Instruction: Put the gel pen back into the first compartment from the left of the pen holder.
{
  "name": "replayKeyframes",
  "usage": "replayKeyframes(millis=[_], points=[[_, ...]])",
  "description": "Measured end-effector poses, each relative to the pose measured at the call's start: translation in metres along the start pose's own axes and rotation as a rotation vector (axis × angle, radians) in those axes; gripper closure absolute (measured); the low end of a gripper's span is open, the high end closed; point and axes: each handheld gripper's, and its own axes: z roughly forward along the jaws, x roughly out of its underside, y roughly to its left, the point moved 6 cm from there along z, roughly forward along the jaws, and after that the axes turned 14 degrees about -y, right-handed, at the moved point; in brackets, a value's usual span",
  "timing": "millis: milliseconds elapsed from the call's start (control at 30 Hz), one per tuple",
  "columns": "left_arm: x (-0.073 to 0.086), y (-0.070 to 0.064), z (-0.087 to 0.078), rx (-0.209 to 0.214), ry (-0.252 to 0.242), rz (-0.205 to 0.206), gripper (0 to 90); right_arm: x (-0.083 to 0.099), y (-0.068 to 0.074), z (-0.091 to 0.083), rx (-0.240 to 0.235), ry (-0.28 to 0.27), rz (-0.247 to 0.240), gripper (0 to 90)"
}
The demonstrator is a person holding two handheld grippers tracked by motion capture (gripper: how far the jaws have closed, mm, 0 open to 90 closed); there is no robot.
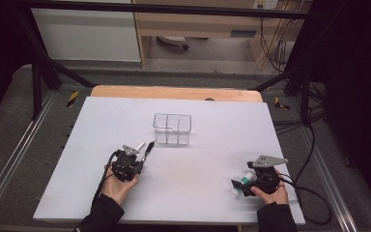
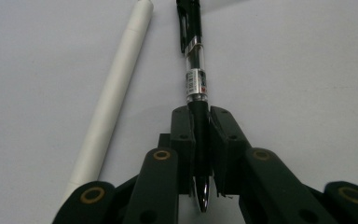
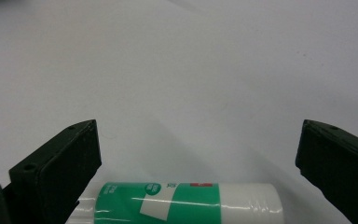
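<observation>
Gripping the pen [image 2: 196, 79] tight, the left gripper [image 2: 200, 116] can lift it to the box [image 1: 172, 129], while the right gripper [image 3: 198, 154] gapes wide over the tube [image 3: 182, 203].

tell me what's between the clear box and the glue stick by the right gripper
Nothing: in the high view the white table is bare between the clear divided box and the green-and-white glue stick that lies between the right gripper's open fingers.
</observation>
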Motion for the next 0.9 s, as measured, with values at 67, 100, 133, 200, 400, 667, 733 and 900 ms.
replayKeyframes(millis=[67,100,133,200,400,667,733,900], points=[[-0.002,0.001,-0.003,0.01,-0.008,0.002,79.3,0.0,0.0,0.0,0.0,0.001,-0.001,0.5],[-0.003,0.002,-0.004,0.01,-0.015,0.006,79.4,0.0,0.0,0.0,-0.001,0.0,-0.002,0.5],[-0.004,0.003,-0.006,0.014,-0.024,0.009,79.4,0.0,0.0,0.0,-0.001,0.0,-0.002,0.5],[-0.006,0.004,-0.009,0.021,-0.035,0.012,79.5,0.0,0.0,0.0,-0.001,0.0,0.0,0.5],[-0.006,0.007,-0.017,0.047,-0.042,0.022,79.5,0.0,0.0,0.0,-0.001,-0.001,-0.004,0.5],[-0.004,0.012,-0.028,0.085,-0.042,0.033,79.5,-0.001,0.002,0.001,-0.001,0.002,-0.011,0.5],[-0.003,0.012,-0.031,0.099,-0.041,0.033,79.5,-0.002,0.003,0.001,-0.003,0.003,-0.012,0.5],[-0.003,0.009,-0.034,0.14,-0.06,0.053,79.5,-0.004,0.006,0.003,-0.007,0.005,-0.021,0.5]])
